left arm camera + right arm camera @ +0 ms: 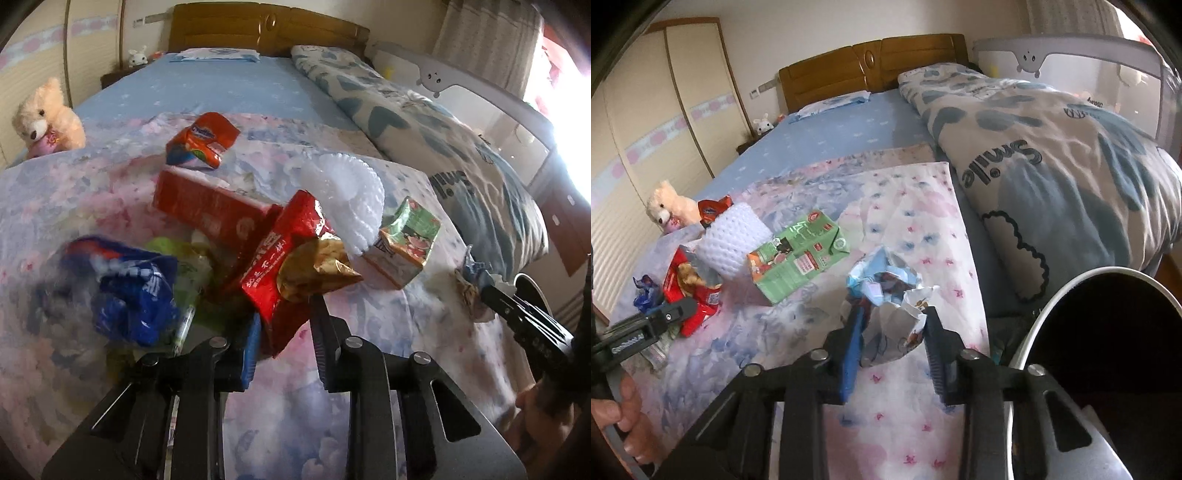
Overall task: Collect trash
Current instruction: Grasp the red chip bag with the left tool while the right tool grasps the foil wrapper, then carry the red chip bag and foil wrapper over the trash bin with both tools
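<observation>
Your right hand-held gripper (892,325) clamps the crumpled blue-white paper wrapper (886,295); the white-rimmed dark bin (1052,306) sits just right. Left hand-held gripper (286,314) pinches the red foil snack bag (284,258).

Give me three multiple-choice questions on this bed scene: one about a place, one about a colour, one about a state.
1. Where is the teddy bear?
A. on the pillow
B. at the bed's left edge
C. in the bin

2. What colour is the wrapper between the left tongs?
A. red
B. green
C. black

3. What state are the right tongs in?
A. wide open, empty
B. closed on crumpled paper
C. out of view

Answers:
1 B, the bear sits by the wardrobe side.
2 A, the red snack wrapper hangs between the fingers.
3 B, both fingers press the paper wad.
</observation>
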`<state>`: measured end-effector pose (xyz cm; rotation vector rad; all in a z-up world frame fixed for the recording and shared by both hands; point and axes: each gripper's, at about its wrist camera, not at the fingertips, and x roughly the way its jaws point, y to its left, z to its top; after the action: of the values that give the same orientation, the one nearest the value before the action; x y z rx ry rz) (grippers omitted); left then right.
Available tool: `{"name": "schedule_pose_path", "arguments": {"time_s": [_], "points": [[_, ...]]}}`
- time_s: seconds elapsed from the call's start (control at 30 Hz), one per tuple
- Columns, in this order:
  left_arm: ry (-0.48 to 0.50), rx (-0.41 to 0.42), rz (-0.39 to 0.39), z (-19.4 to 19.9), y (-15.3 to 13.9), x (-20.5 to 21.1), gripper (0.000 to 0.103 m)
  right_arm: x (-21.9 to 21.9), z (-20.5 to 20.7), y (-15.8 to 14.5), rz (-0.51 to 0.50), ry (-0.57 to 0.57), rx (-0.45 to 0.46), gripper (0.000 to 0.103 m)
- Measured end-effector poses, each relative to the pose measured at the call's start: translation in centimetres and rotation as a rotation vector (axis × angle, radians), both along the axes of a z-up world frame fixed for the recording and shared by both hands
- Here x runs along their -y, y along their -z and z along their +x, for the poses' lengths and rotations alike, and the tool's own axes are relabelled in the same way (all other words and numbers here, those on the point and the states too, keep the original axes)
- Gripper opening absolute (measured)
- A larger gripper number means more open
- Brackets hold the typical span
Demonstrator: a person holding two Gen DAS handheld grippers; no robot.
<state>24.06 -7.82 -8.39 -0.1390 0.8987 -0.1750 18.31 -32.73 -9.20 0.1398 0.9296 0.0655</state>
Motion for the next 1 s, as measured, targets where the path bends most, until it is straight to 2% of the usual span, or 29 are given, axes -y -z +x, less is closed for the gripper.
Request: {"name": "schedule_pose_path", "arguments": {"time_s": [0.07, 0.17, 0.43, 1.0], "points": [[0.018, 0.011, 0.0, -0.5, -0.1, 0.2, 0.014, -0.1, -0.4, -0.3, -0.005, -0.002, 0.014, 0.025], [0.039, 0.021, 0.003, -1.4, -0.3, 0.7, 0.013, 0.0, -1.2, -0.7, 0.031, 0.002, 0.023, 0.023], [0.108, 0.026, -0.015, -4.2, -0.6, 2.3, 0.012, 0.3, -4.3, -2.1, 0.121, 0.009, 0.039, 0.023], [0.225, 0.052, -0.026, -9.0, -2.2, 5.7, 0.012, 1.9, -9.6, -3.8, 0.174, 0.061, 0.073, 0.022]]}}
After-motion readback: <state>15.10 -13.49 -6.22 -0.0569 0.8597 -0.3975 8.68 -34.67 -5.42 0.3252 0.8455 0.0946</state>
